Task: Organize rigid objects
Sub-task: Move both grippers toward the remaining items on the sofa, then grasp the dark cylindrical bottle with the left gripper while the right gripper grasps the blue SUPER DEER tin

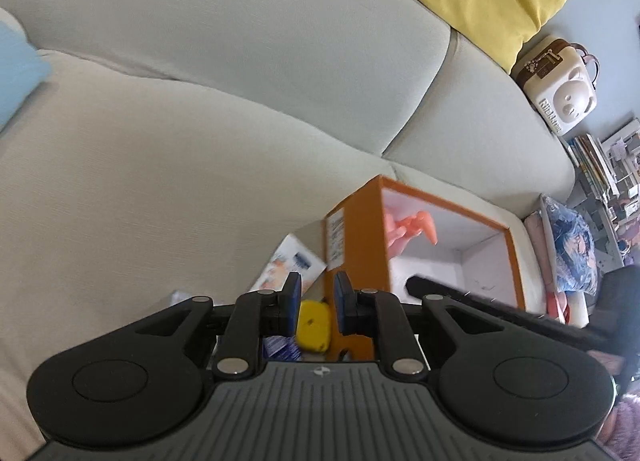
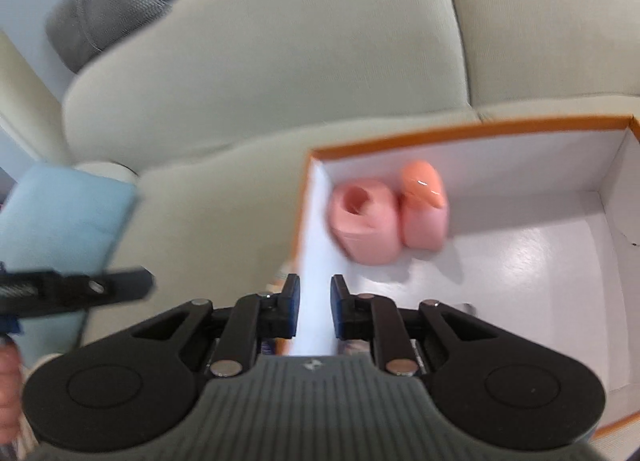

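Now both the left gripper (image 1: 317, 303) and the right gripper (image 2: 315, 307) are nearly shut and hold nothing, so reach slowly for the yellow toy (image 1: 315, 325) just below the left one, beside the orange box (image 2: 460, 133).

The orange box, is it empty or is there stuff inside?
Not empty. The box has its top open, and a pink toy lies against its white inner wall; the rest of the floor looks bare.
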`<move>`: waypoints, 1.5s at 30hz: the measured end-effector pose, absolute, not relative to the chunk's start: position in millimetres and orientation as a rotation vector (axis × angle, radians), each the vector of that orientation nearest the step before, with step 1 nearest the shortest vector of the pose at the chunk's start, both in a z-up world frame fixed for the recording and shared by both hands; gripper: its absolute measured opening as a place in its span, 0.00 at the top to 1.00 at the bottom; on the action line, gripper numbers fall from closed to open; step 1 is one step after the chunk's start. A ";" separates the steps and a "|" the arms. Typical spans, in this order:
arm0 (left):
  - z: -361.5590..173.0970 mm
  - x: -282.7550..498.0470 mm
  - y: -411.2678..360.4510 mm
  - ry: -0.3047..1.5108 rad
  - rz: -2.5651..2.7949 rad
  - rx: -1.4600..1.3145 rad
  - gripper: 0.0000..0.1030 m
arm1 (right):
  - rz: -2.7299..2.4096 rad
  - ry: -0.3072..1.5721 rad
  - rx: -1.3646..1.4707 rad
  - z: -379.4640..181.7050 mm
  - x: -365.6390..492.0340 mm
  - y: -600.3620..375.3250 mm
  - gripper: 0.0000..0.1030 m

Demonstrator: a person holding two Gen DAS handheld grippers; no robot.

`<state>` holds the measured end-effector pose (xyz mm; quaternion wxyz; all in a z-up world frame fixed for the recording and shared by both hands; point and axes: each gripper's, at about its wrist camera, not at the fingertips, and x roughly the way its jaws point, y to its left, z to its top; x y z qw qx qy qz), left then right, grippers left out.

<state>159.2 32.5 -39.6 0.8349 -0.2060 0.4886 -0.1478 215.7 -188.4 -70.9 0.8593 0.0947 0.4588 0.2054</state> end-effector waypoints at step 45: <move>-168.9 127.4 42.5 1.294 -0.265 -0.441 0.62 | 0.516 1.042 -0.229 -140.8 133.6 -83.6 0.71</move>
